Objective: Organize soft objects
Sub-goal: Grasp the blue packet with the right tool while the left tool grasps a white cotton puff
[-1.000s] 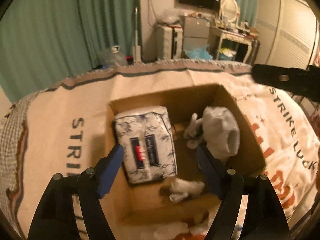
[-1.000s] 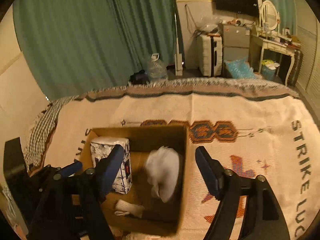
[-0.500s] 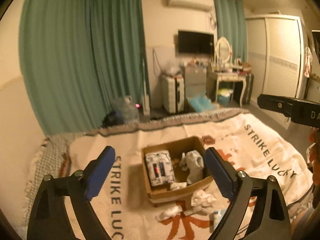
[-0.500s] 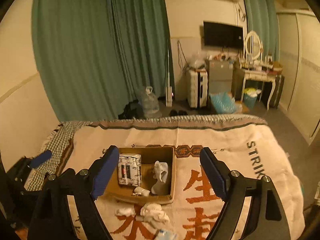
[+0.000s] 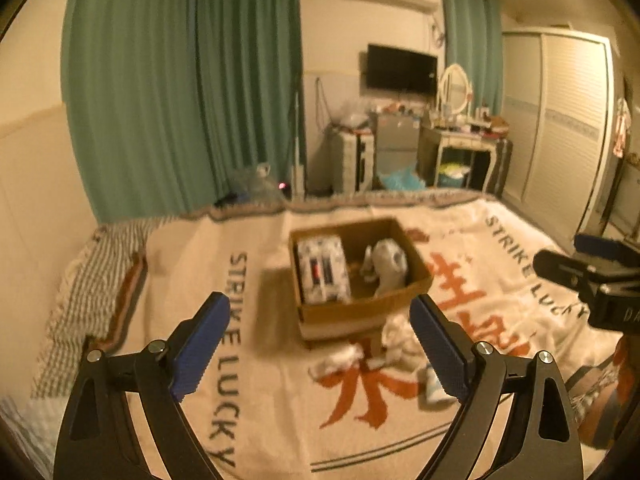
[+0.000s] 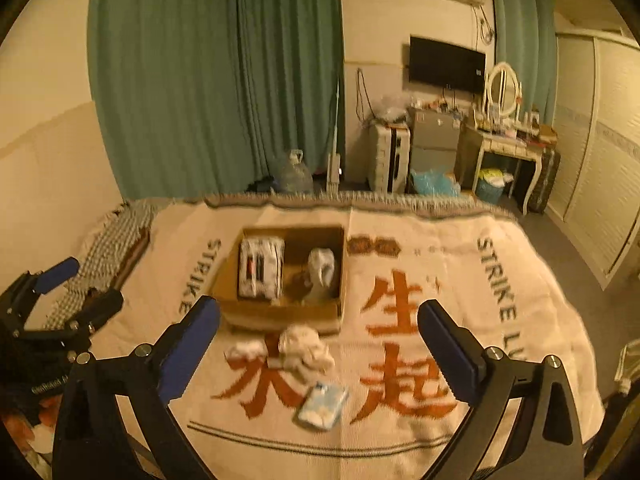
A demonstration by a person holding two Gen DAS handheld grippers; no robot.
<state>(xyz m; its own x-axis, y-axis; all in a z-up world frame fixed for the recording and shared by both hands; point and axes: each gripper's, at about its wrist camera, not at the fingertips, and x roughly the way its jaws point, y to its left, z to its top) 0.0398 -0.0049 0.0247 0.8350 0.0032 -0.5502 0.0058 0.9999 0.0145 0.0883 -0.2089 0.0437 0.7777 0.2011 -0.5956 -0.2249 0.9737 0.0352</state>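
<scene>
Above the blanket [image 6: 460,264], both my claws gape empty.
Right claw [image 6: 319,334], just opening; left claw [image 5: 320,338] wide; box [image 6: 280,312] at twelve o'clock.

left tool [image 5: 318,344] – wide open, empty | right tool [image 6: 319,344] – just opening, empty

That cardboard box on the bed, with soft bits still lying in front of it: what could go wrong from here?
The cardboard box sits on a soft blanket, so a push might tip or slide it. The white cloth bundles lie close together; the open fingers could grab two. The slim packet lies flat and may slip.
</scene>
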